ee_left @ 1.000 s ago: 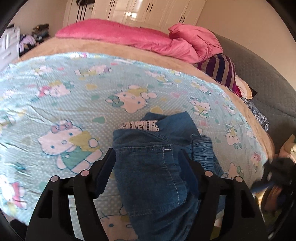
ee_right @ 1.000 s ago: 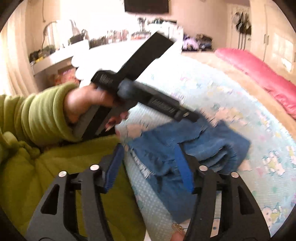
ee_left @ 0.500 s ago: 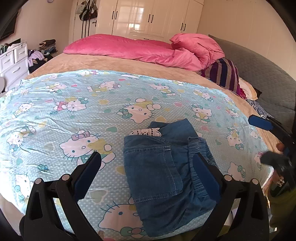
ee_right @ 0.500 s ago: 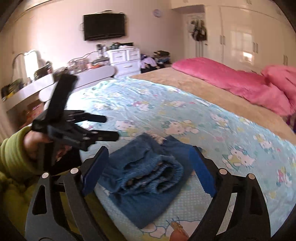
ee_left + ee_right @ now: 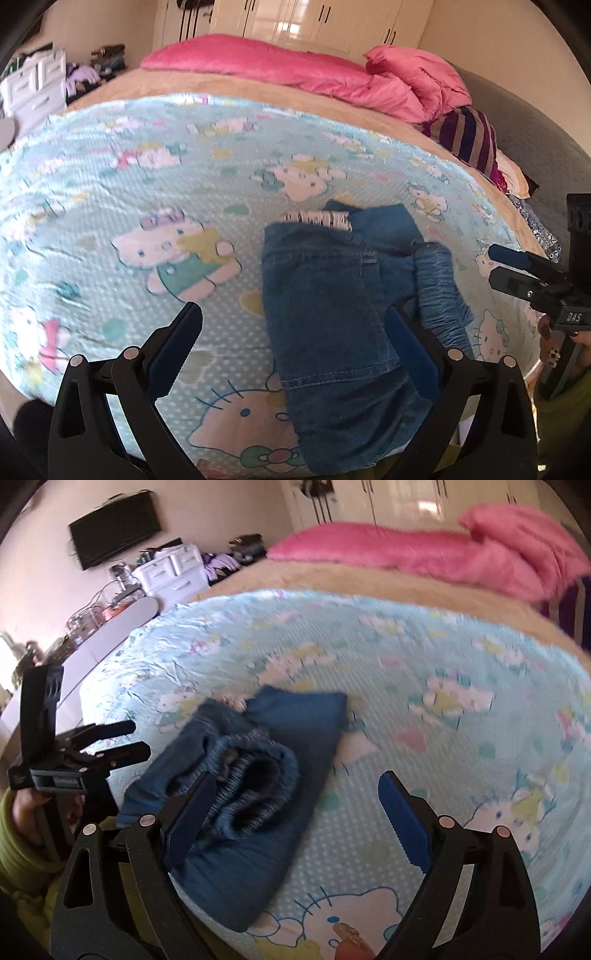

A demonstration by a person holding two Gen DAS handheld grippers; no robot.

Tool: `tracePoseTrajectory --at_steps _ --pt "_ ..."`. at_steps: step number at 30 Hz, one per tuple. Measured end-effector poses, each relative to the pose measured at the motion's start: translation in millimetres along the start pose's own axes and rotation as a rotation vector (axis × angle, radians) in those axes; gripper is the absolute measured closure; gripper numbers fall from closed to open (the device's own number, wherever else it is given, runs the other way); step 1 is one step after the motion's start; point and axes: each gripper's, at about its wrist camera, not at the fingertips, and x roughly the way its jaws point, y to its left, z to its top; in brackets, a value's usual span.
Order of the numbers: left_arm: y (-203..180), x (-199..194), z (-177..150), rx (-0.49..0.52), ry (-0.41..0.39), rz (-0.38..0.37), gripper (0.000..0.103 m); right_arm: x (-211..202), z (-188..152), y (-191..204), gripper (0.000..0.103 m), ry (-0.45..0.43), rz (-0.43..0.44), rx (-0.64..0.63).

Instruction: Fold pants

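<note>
The bed (image 5: 110,206) is viewed steeply downward from close above its near edge by both wrist cameras. The folded pants (image 5: 332,306) are faced from the left in one view, from the right in the other (image 5: 258,775); both are shared.

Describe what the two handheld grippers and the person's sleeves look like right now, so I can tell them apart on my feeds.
The left gripper and right gripper look alike: black plastic frames with triangular cut-outs, silver pivot screws and blue toothed pads. The right one's body carries white lettering, "DAS". A tall black block rises behind each grip. The sleeve on the left hand is ribbed yellow-green knit.
</note>
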Motion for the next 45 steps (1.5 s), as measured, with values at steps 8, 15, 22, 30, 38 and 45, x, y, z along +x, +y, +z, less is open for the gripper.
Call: tracePoseTrajectory --at_steps 8,15,22,30,38,45 --pt "-2.2 29.7 -7.6 -0.011 0.076 -0.033 0.005 32.1 -4.7 -12.4 0.043 0.102 0.043 0.072" --pt "-3.9 43.3 -6.8 -0.013 0.104 -0.038 0.005 53.8 -3.9 -19.0 0.047 0.136 0.106 0.129" --pt "-9.1 49.9 -3.8 0.001 0.109 -0.047 0.005 67.7 -0.8 -18.7 0.047 0.139 0.150 0.108" --pt "-10.8 53.1 -0.6 -0.018 0.103 -0.119 0.026 71.5 0.8 -14.6 0.058 0.124 0.187 0.076" --pt "-14.5 48.0 6.0 -0.018 0.077 -0.126 0.054 63.3 8.1 8.0 0.087 0.073 0.190 -0.010" --pt "-16.6 42.0 27.3 0.009 0.026 -0.103 0.058 61.6 35.7 28.5 0.088 0.014 0.187 -0.113"
